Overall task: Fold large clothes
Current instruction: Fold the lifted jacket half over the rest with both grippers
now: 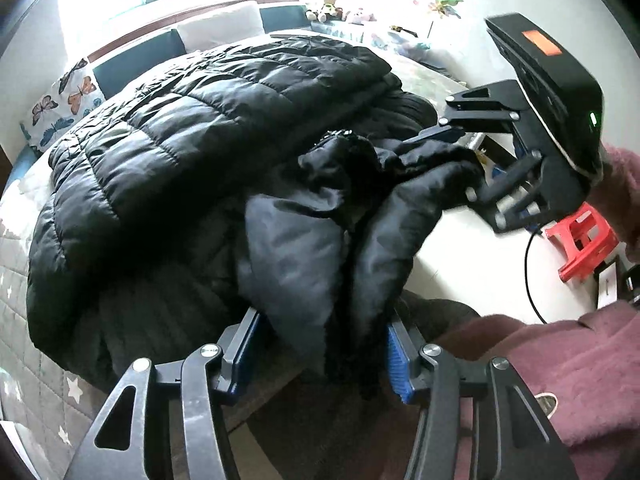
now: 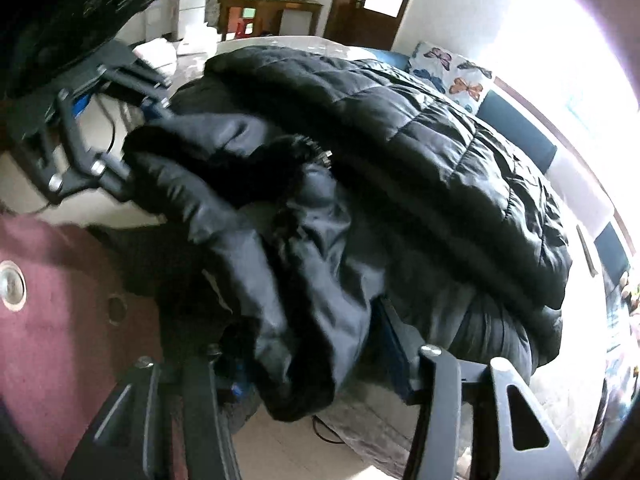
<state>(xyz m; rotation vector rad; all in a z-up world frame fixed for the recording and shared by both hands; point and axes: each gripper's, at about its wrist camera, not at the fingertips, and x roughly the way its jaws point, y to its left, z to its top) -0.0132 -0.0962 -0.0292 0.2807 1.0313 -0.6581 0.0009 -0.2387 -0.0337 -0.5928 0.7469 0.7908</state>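
Jacket: we see the black puffer jacket [image 1: 192, 128] lying in a thick quilted heap on the bed [image 1: 40, 364], its bulk to the far left in the left wrist view and to the far right in the right wrist view.
Held part: a smooth dark flap of it, hood or collar by our guess, with a zipper end [image 1: 340, 133] showing, is lifted off the near edge and hangs between the two tools.
Left gripper: our left gripper [image 1: 320, 354] has cloth bunched between its blue pads [image 1: 396, 356]; the fingers stand fairly wide apart around a thick fold, and we judge they are gripping it.
Right gripper: our right gripper [image 2: 316, 354] has the flap draped over and between its fingers; the pads are mostly hidden, so we cannot tell whether it is clamped.
Key relation: the held flap runs across between the two tools, side by side along the near edge, while the jacket's body lies beyond both fingertips, away from us. Neither hand is clearly nearer; we judge the next move carries the flap forward over the body.
Risk: slick fabric may slip from a wide grip.
Surroundings: butterfly pillow [image 1: 60, 104] at the far side of the bed, red stool [image 1: 580, 240] on the floor to the right.
Containers: none in view.
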